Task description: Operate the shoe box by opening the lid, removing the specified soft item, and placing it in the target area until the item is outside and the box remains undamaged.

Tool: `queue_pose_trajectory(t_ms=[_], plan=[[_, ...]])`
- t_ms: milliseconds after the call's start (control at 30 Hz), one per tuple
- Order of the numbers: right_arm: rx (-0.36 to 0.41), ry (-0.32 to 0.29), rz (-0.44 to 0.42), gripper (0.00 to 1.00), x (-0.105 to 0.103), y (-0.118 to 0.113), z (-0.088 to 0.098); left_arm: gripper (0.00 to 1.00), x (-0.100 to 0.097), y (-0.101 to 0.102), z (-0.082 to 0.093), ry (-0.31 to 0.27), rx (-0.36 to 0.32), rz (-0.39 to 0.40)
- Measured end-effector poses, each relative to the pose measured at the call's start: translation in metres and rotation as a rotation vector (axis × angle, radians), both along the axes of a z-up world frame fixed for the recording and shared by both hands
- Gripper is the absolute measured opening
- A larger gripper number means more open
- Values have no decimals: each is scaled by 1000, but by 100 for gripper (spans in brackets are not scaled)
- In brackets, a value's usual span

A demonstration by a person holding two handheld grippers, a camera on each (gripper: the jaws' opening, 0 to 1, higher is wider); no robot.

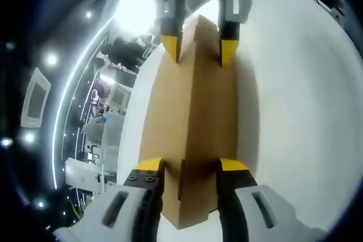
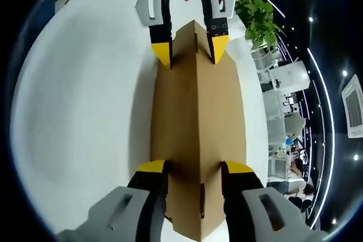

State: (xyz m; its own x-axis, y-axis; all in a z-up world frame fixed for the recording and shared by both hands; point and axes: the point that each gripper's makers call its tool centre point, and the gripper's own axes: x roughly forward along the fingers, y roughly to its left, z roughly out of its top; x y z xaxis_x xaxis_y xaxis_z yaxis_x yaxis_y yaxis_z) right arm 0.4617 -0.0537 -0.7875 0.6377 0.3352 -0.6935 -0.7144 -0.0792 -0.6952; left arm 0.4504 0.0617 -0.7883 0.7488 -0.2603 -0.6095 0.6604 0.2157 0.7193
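Shoe box (image 1: pixel 193 123): brown cardboard, lid shut, on white desk (image 1: pixel 295 100). Left gripper (image 1: pixel 190 168) and right gripper (image 2: pixel 191 169) clamp opposite ends, fingers (image 2: pixel 152 175) closed on the walls, likely steadying it before lid-lifting. Soft item presumably inside.

Brown cardboard shoe box (image 1: pixel 195 128) on white surface, lid closed (long edge toward camera).
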Motion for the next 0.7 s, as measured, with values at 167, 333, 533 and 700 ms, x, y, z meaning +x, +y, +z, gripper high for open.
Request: queue_pose_trajectory(t_ms=[167,333,533,700], plan=[[-13,15,-19,36,0,0,2,35,0,0,3,12,-5,-8],[1,37,-49,35,1,1,10,34,3,0,8,15,12,-13],[8,58,-69,35,3,1,14,33,4,1,14,24,8,-8],[3,60,-69,34,3,0,17,33,5,1,17,33,7,-6]])
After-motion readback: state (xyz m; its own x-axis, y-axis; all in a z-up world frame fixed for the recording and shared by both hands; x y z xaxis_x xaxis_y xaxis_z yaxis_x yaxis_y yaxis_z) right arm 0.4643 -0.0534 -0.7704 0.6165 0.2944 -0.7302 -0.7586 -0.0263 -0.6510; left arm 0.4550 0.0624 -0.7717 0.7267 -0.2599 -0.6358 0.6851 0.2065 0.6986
